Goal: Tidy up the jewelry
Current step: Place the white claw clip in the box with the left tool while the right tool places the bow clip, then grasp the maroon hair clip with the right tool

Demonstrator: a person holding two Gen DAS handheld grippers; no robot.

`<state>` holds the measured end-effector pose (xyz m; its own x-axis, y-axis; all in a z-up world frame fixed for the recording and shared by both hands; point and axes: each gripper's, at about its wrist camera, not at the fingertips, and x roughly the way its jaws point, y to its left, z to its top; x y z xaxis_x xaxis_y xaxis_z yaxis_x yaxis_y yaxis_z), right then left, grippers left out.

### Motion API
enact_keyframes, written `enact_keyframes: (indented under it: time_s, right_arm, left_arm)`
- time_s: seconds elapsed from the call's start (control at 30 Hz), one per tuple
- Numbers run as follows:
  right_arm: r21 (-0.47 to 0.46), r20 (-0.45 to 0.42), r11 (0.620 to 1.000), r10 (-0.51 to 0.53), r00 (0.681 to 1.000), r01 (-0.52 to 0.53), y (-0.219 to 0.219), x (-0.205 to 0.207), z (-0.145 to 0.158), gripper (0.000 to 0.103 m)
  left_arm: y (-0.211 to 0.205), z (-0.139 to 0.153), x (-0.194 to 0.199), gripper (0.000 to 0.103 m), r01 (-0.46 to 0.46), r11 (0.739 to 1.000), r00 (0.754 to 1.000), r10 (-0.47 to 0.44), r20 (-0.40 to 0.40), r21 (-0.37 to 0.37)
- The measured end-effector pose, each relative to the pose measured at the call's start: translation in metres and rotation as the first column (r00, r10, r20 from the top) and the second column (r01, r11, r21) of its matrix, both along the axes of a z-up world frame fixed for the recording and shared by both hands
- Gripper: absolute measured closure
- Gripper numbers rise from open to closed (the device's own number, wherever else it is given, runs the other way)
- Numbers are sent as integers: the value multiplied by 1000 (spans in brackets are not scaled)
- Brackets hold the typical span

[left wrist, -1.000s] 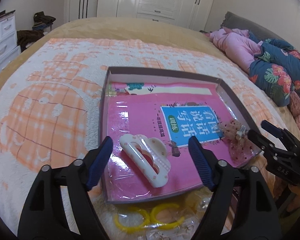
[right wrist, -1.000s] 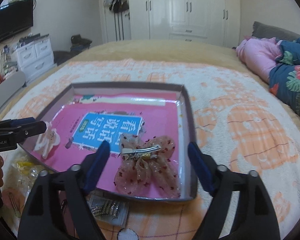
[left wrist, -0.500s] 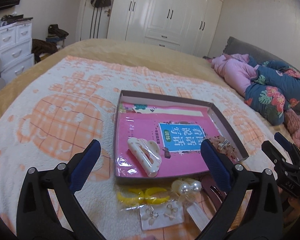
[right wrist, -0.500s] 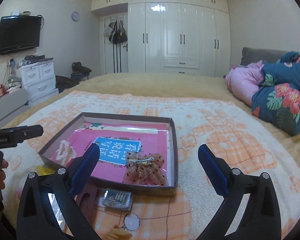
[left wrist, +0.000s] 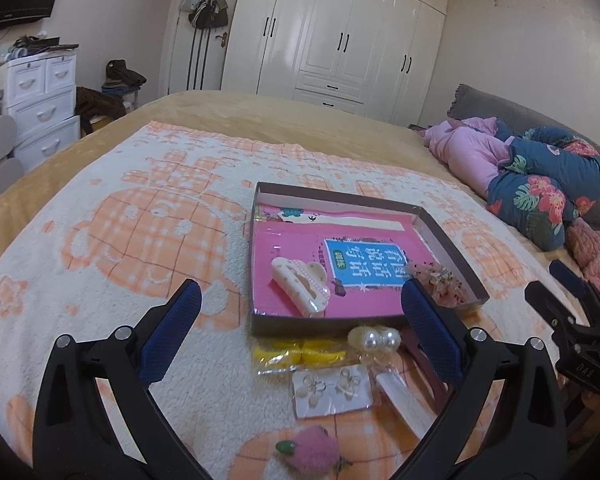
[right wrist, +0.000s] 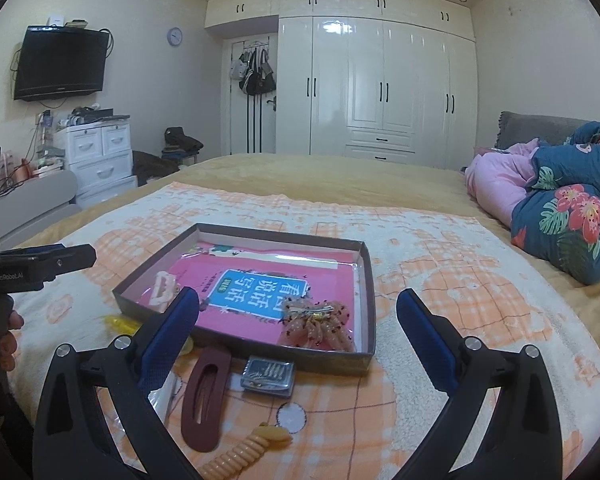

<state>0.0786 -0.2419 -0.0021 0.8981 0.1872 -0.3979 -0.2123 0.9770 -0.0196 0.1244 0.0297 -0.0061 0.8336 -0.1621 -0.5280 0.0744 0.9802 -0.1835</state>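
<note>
A shallow brown box (left wrist: 452,250) (right wrist: 366,312) with a pink book inside lies on the bed. A white claw clip (left wrist: 300,290) (right wrist: 162,288) and a sheer pink bow clip (left wrist: 440,282) (right wrist: 320,326) lie in it. In front of the box lie yellow clips (left wrist: 298,354), a pearl piece (left wrist: 374,338), an earring card (left wrist: 332,388), a maroon snap clip (right wrist: 206,394), a silver packet (right wrist: 268,374) and an orange coil tie (right wrist: 244,450). My left gripper (left wrist: 300,308) and right gripper (right wrist: 298,312) are open and empty, held back above these items.
The box sits on an orange-and-white blanket (left wrist: 140,240). A pink plush strawberry (left wrist: 310,454) lies near the front edge. Folded quilts (left wrist: 540,184) are piled at the right. A white drawer unit (right wrist: 100,160) and wardrobe (right wrist: 380,80) stand beyond the bed.
Both grippers have pulled back and up from the box, leaving the claw clip and bow clip inside. More loose items in front of the box have come into view.
</note>
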Motion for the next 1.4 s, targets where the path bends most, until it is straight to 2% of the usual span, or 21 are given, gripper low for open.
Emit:
enact_keyframes:
  time_s: [0.37,0.77,1.17,1.23,1.3,1.4]
  right_arm:
    - [-19,-14,998,55,998,-56,12,-17,-2,7]
    - [-25,-121,992,120,985,-124,30,-23,-24,7]
    - [-16,-211,986,162,964,-169,42,-19,-42,7]
    - [-14,-223,985,166,961,-174,43,-17,-44,8]
    - [-22,-241,984,169,956,-179,46,-14,-48,17]
    - [-21,-267,983,168,949,-180,48,-10,-55,19]
  left_arm:
    - [6,-10,-17,11,4,1000,1000,-3,-23,18]
    - [20,-27,-23,11,-17,999,996,19,-82,34]
    - [16,-45,-17,11,16,998,987,-7,-162,53]
    - [14,-46,-16,11,22,998,986,-13,-166,56]
    - [13,-47,-15,11,31,998,985,-21,-171,57]
    - [10,-50,-12,11,41,997,983,-29,-183,58]
